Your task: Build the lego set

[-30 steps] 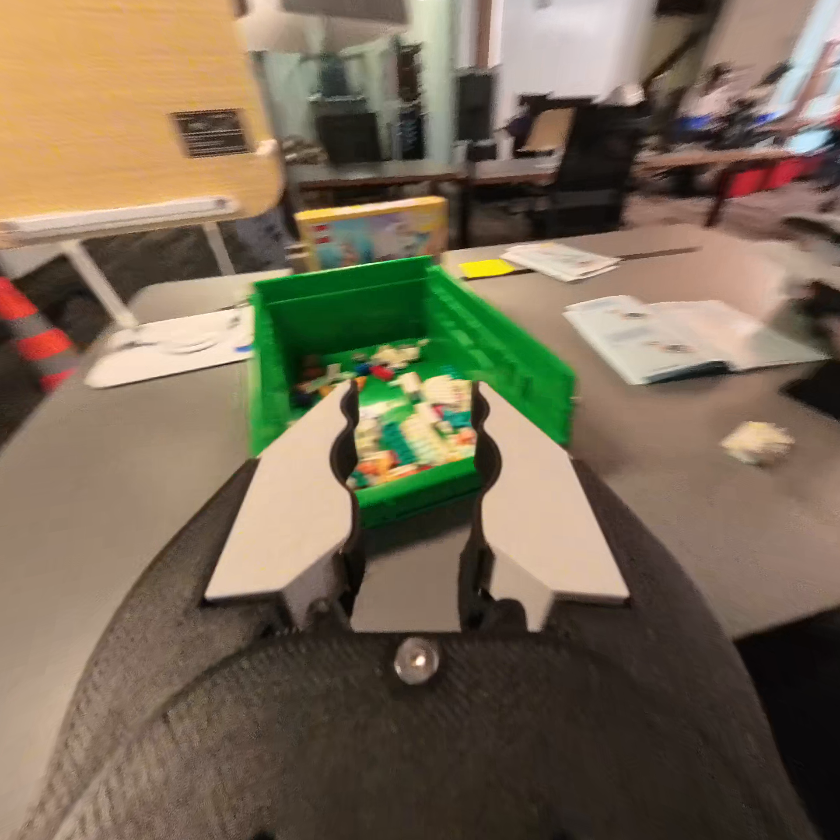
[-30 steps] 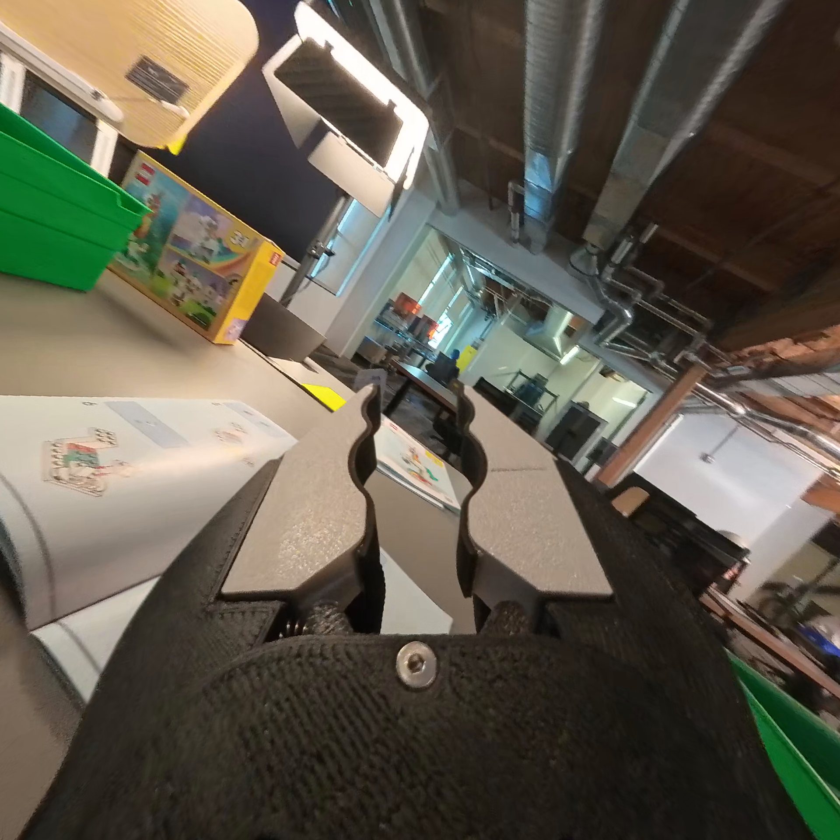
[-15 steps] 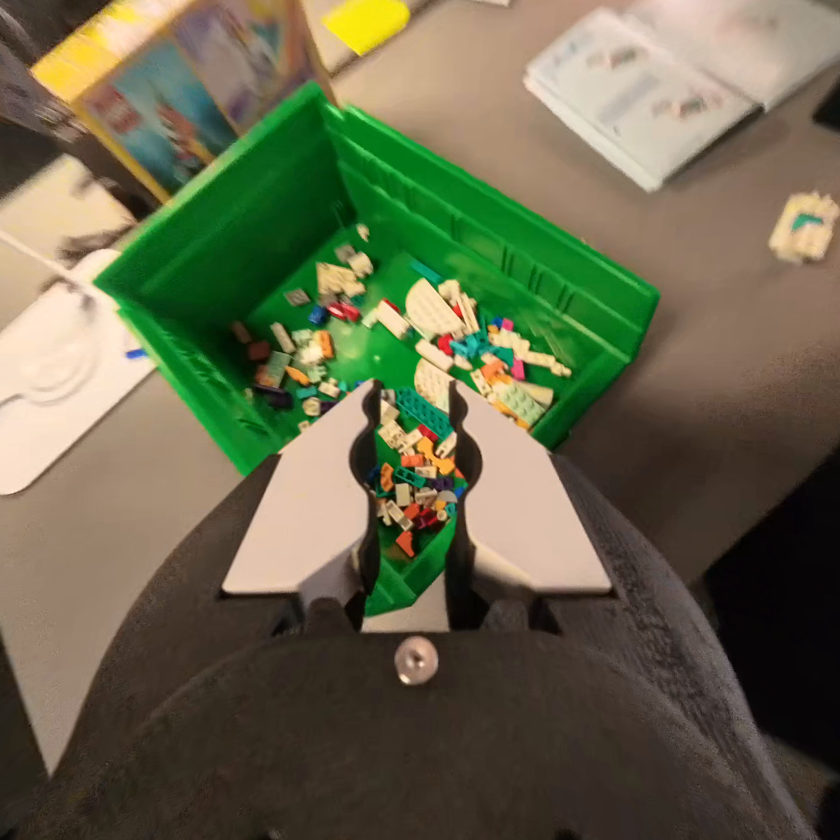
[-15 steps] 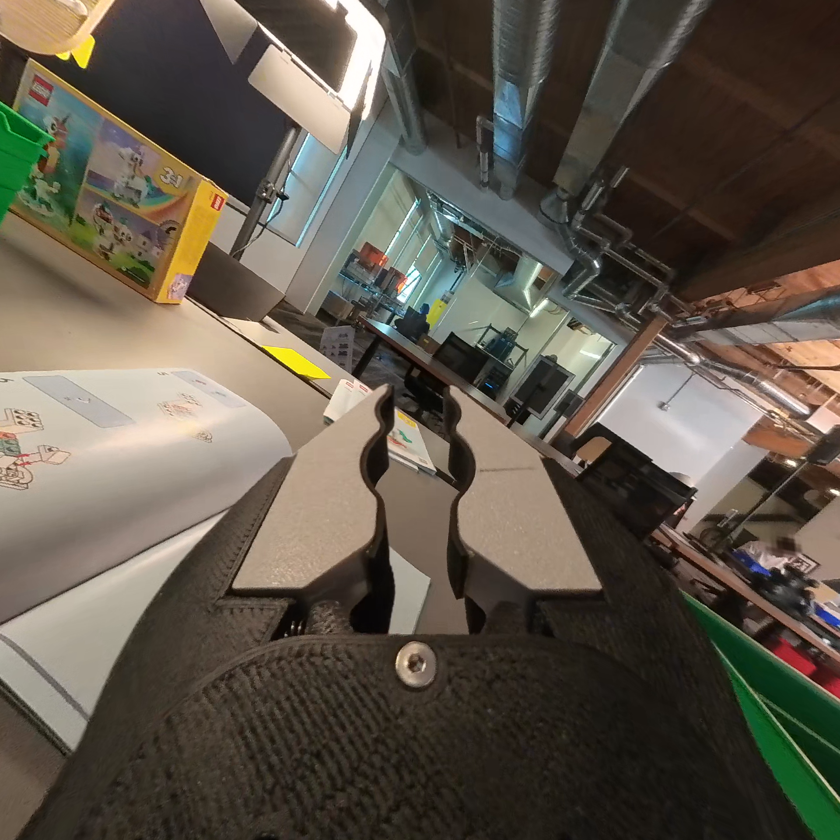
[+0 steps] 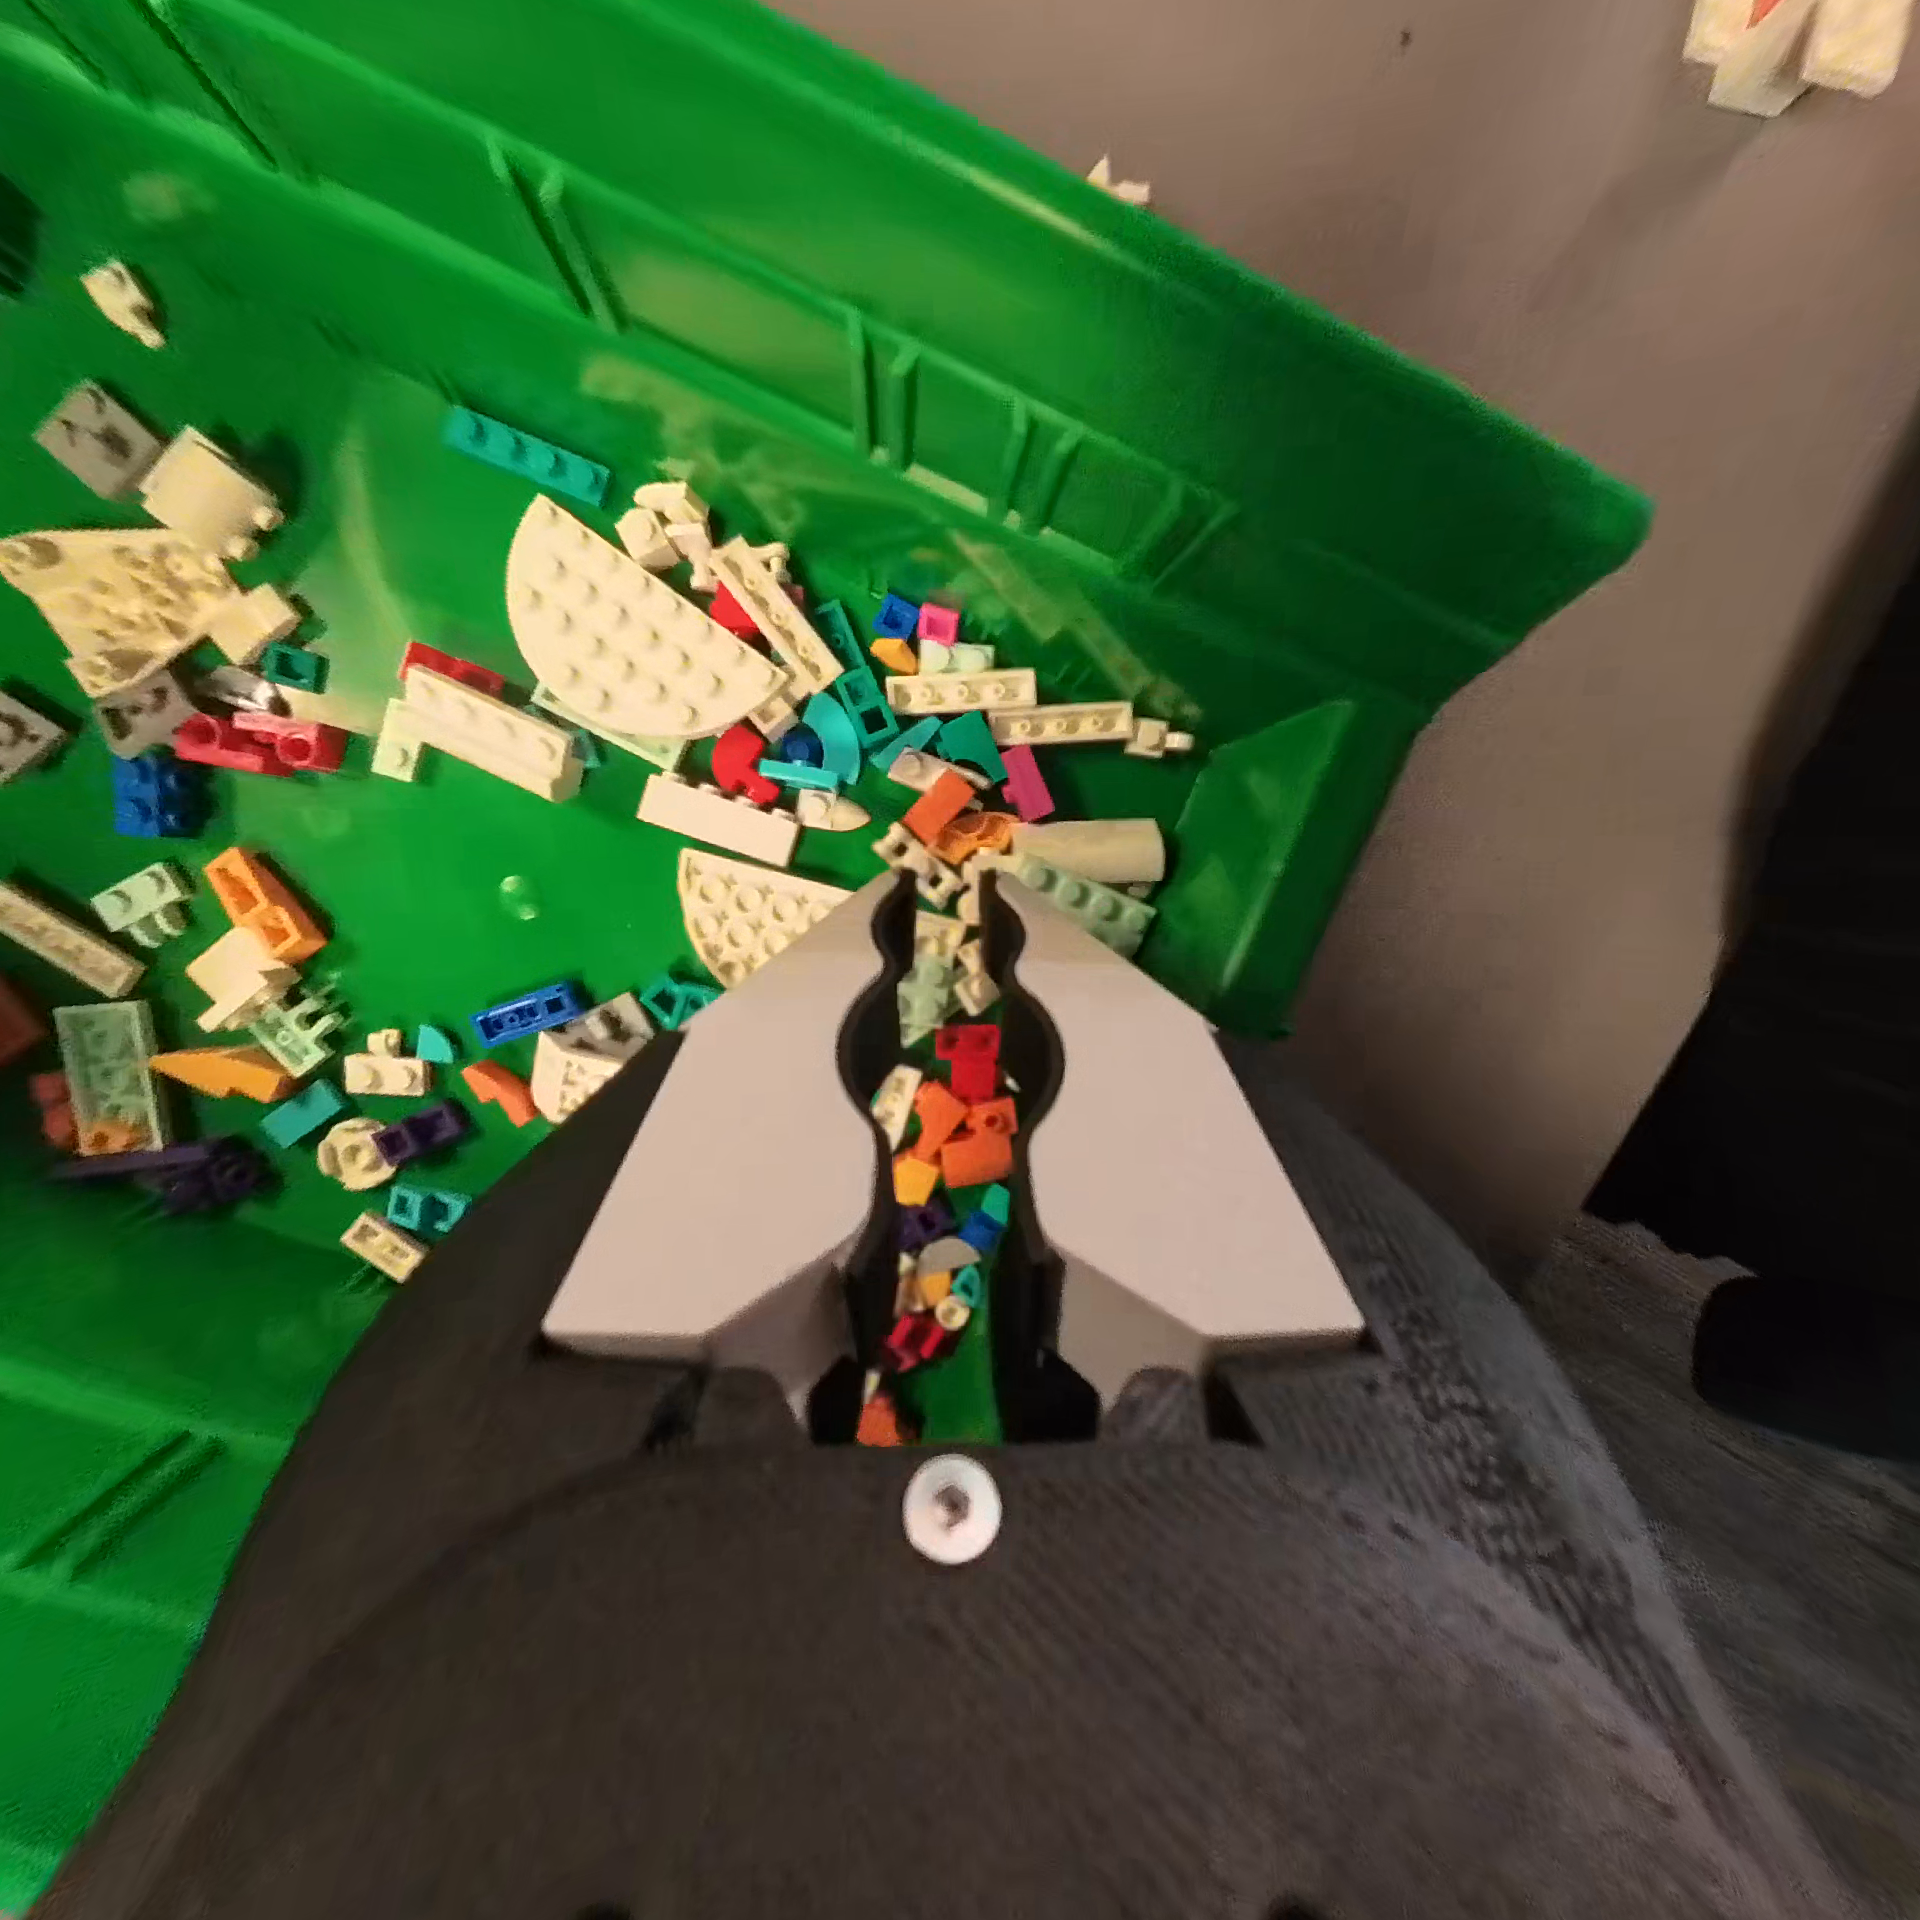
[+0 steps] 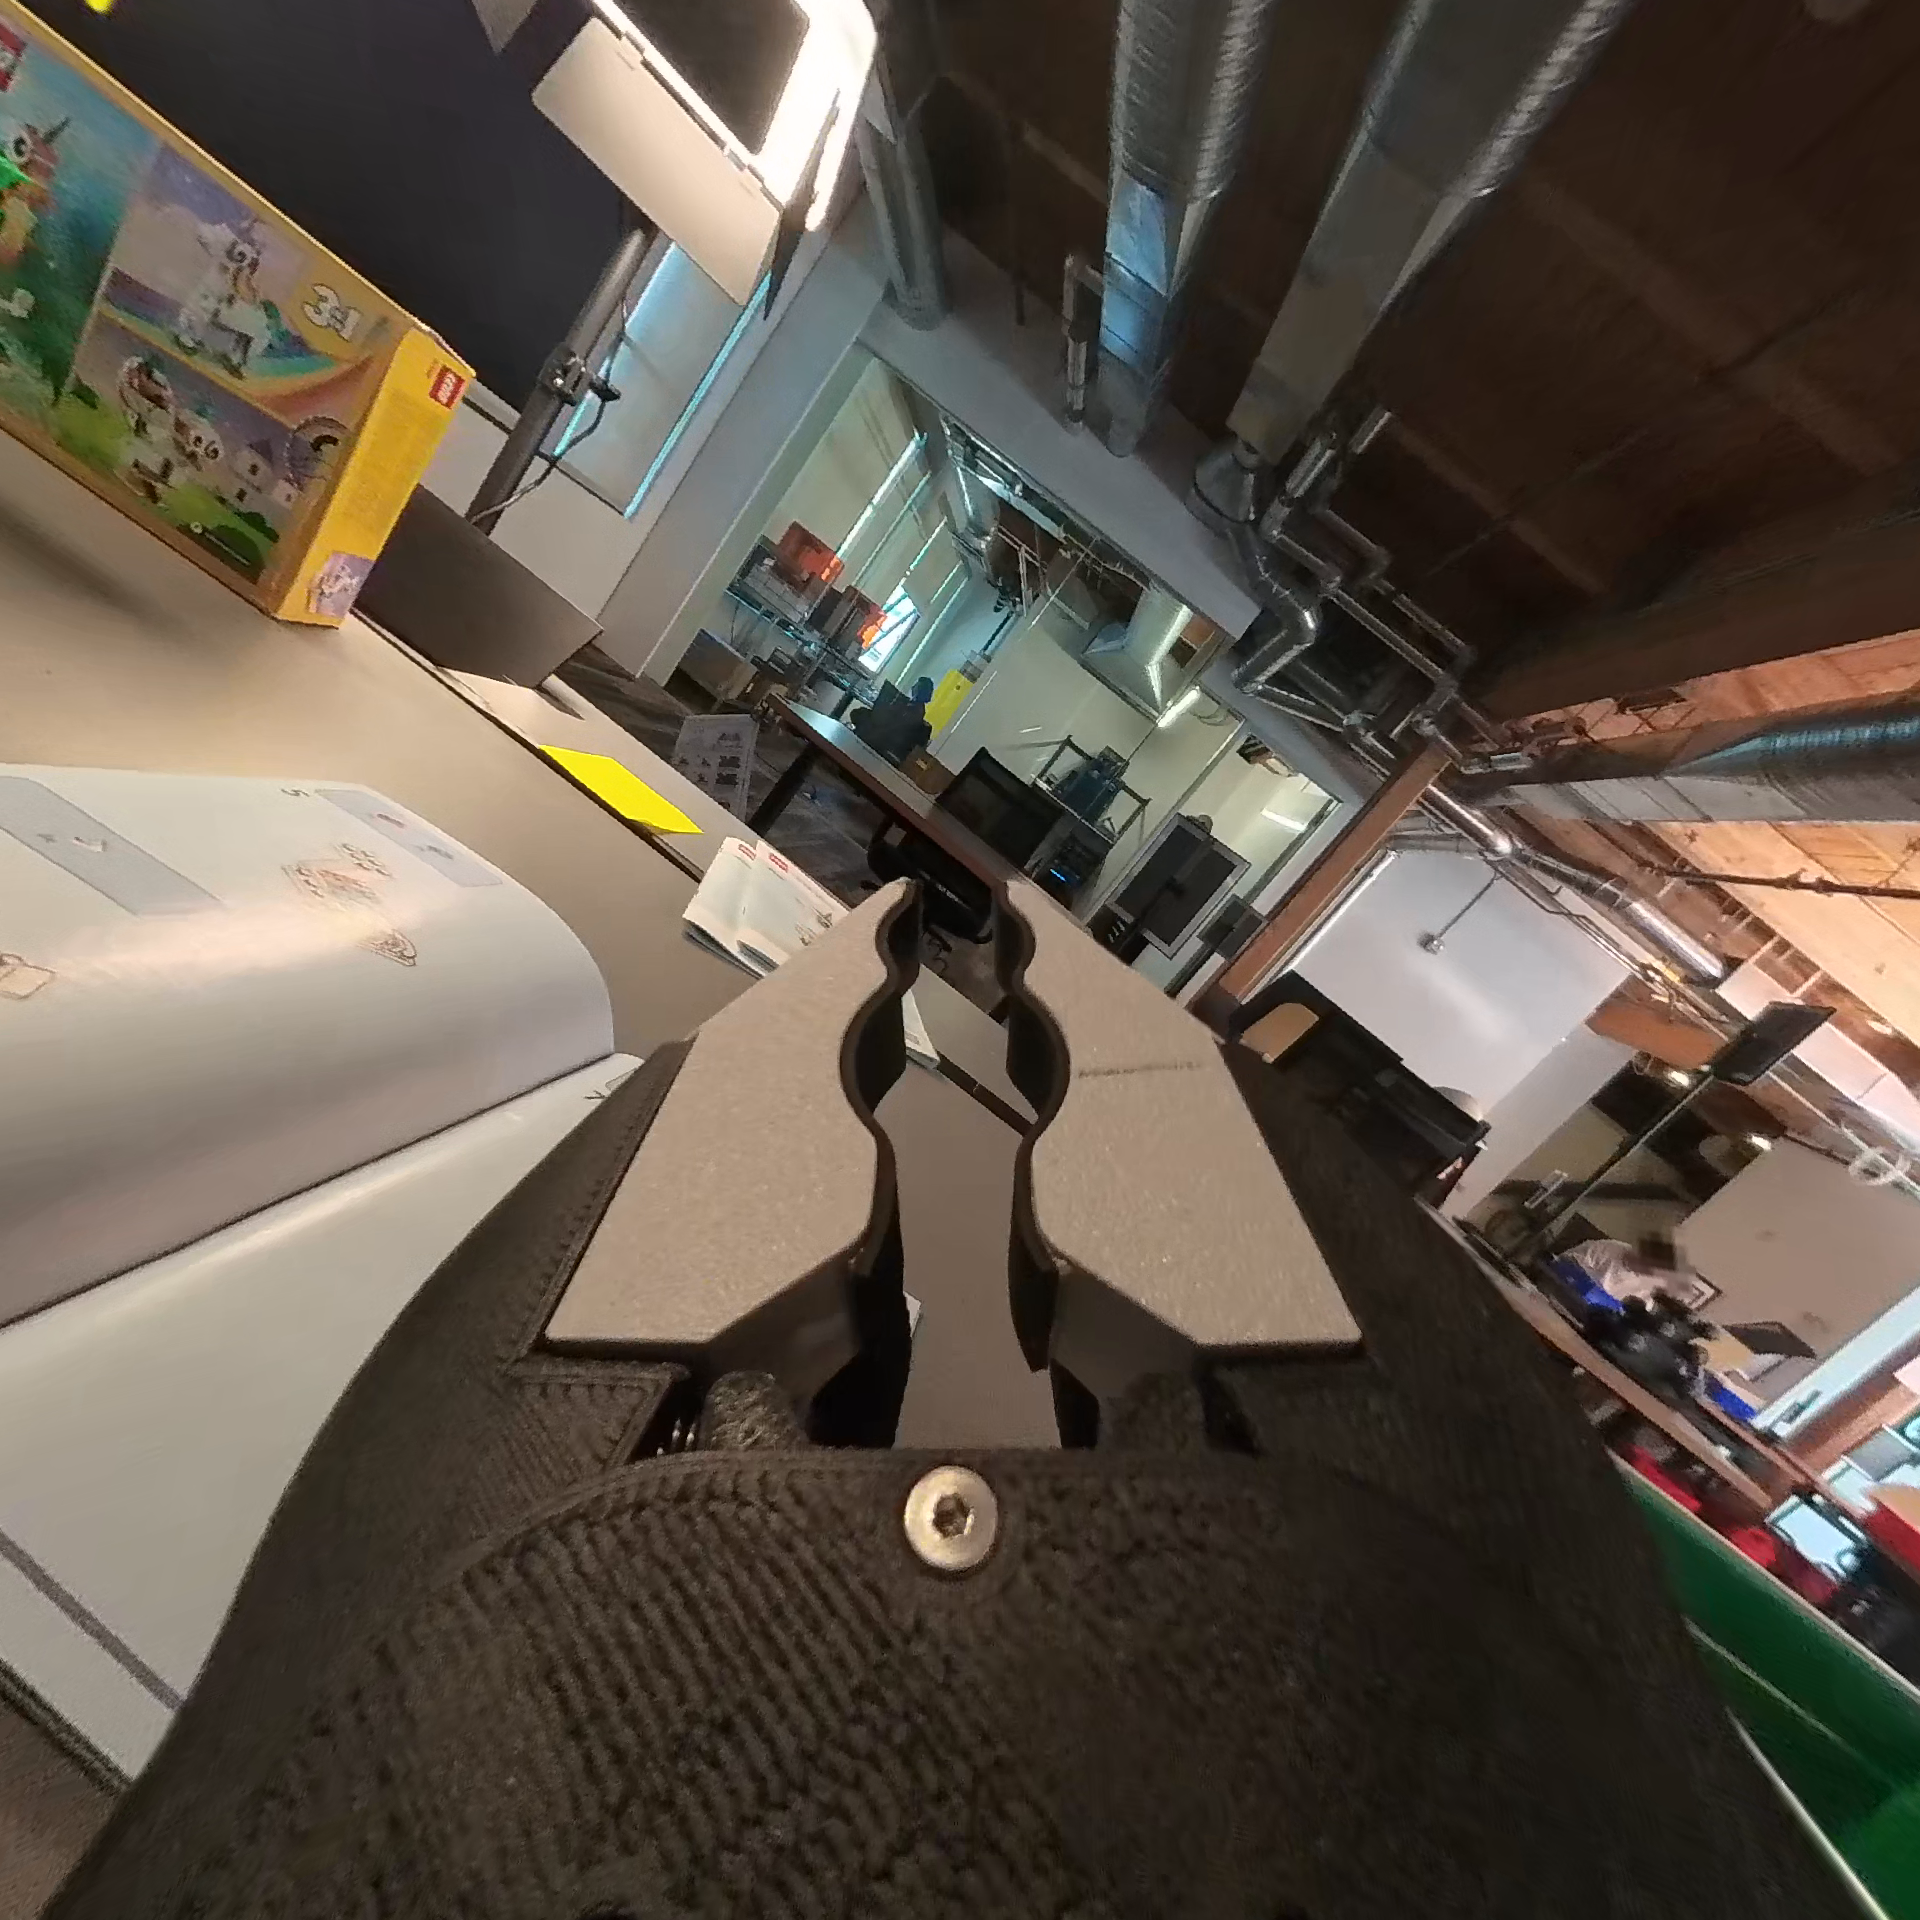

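Lego bricks (image 5: 940,1127) uncounted, one green bin (image 5: 935,343)

The yellow set box (image 6: 208,343) and open booklet (image 6: 260,935) bear print.

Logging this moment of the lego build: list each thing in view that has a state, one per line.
left gripper: open a little, empty, over the bin
right gripper: open a little, empty, aimed across the table
green bin: open-topped, loose bricks inside
loose bricks: unassembled, scattered and piled
instruction booklet: open, lying on the table
lego box: standing on the table
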`<state>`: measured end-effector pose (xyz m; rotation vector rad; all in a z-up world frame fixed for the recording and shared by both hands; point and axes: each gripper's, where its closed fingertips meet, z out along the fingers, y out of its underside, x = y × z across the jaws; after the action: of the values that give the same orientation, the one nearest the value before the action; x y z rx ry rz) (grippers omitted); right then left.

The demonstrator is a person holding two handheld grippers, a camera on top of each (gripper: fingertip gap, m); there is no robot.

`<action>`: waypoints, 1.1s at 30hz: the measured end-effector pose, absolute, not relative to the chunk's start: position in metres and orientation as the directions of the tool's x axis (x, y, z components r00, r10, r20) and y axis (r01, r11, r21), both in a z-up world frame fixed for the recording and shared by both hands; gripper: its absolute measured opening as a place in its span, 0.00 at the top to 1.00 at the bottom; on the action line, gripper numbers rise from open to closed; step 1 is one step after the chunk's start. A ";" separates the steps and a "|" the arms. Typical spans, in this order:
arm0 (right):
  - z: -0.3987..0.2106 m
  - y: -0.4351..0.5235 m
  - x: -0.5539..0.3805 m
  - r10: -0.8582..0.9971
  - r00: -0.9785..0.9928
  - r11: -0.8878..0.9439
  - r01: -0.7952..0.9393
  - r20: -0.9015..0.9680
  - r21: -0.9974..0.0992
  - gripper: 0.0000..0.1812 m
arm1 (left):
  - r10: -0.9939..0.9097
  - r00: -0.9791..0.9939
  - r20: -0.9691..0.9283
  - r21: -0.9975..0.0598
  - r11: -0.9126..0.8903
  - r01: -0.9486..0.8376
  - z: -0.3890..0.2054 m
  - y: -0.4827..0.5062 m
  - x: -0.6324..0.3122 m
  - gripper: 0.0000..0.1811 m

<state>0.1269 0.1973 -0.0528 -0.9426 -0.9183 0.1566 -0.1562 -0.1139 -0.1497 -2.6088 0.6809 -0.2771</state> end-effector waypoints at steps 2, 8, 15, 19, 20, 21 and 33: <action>-0.053 0.199 0.128 0.491 0.631 0.601 0.254 0.600 -0.758 0.94 | -0.508 0.857 0.081 -0.437 -0.792 -0.428 -0.154 -0.110 -0.161 0.94; -0.054 0.199 0.127 0.495 0.623 0.601 0.257 0.605 -0.756 0.95 | -0.599 0.786 0.156 -0.448 -0.752 -0.484 -0.158 -0.107 -0.148 0.89; -0.057 0.201 0.126 0.489 0.617 0.598 0.279 0.617 -0.752 0.95 | -0.634 0.737 0.232 -0.425 -0.748 -0.510 -0.170 -0.111 -0.139 0.87; -0.058 0.203 0.127 0.484 0.621 0.590 0.288 0.616 -0.754 0.95 | -0.638 0.758 0.134 -0.395 -0.736 -0.550 -0.172 -0.107 -0.150 0.84; -0.058 0.204 0.127 0.484 0.623 0.588 0.290 0.615 -0.755 0.95 | -0.629 0.774 0.076 -0.373 -0.738 -0.563 -0.173 -0.104 -0.159 0.85; -0.059 0.205 0.128 0.482 0.624 0.585 0.293 0.615 -0.756 0.95 | -0.614 0.789 -0.013 -0.322 -0.744 -0.585 -0.175 -0.102 -0.174 0.88; -0.060 0.207 0.130 0.475 0.633 0.571 0.308 0.612 -0.761 0.95 | -0.449 0.892 -0.057 -0.328 -0.835 -0.442 -0.131 -0.113 -0.221 0.87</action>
<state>0.1300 0.2073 -0.0599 -0.9950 -0.9195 0.1162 -0.2207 -0.1134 -0.1308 -2.7234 0.6613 -0.0315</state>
